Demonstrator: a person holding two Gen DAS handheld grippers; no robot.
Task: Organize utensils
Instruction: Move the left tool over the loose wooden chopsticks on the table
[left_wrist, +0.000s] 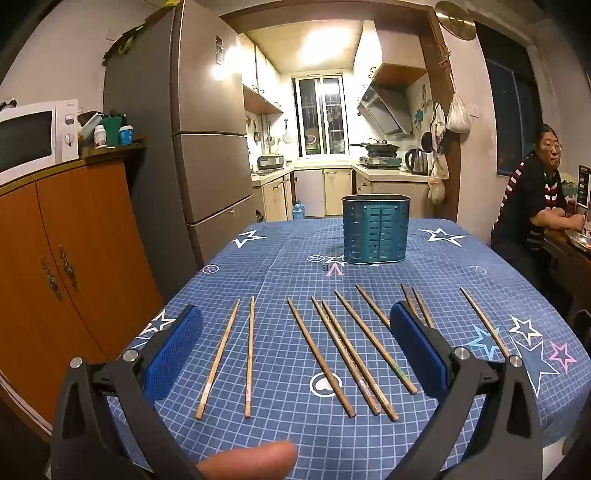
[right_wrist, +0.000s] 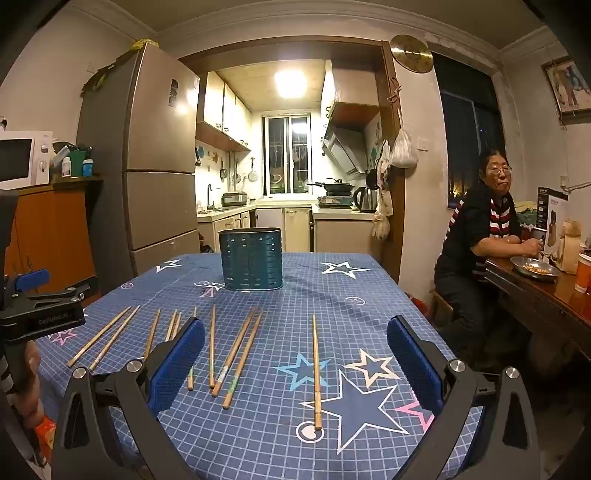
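While both grippers hover low over the near edge of a table (left_wrist: 436, 266) covered in a blue checked cloth with stars, ten wooden chopsticks (left_wrist: 321, 356) lie loose on it in a ragged row. In the left wrist view they count, from nine o'clock toward three: a pair, one single, a touching pair, two more singles, a pair half hidden behind a pad, and one lone stick (left_wrist: 484, 322) far right. One teal slotted utensil holder (left_wrist: 376, 229) stands upright at twelve o'clock, well apart from the sticks, toward the far end of the table.

The left gripper (left_wrist: 295, 363) has its blue pads spread wide with nothing between them but the cloth and sticks below; a fingertip (left_wrist: 251, 459) shows at six o'clock. The right gripper (right_wrist: 295, 363) is likewise spread wide and empty, with the lone stick lying between its pads on the cloth.

Only the right wrist view shows the left gripper's body from the side, at nine o'clock, and a second wooden table (right_wrist: 535, 291) with a metal dish at three o'clock. A seated person (right_wrist: 480, 236) appears in both views.

Bare cloth lies between the sticks and the holder. The table's left edge runs beside an orange cabinet (left_wrist: 74, 258) and a fridge (left_wrist: 207, 129).
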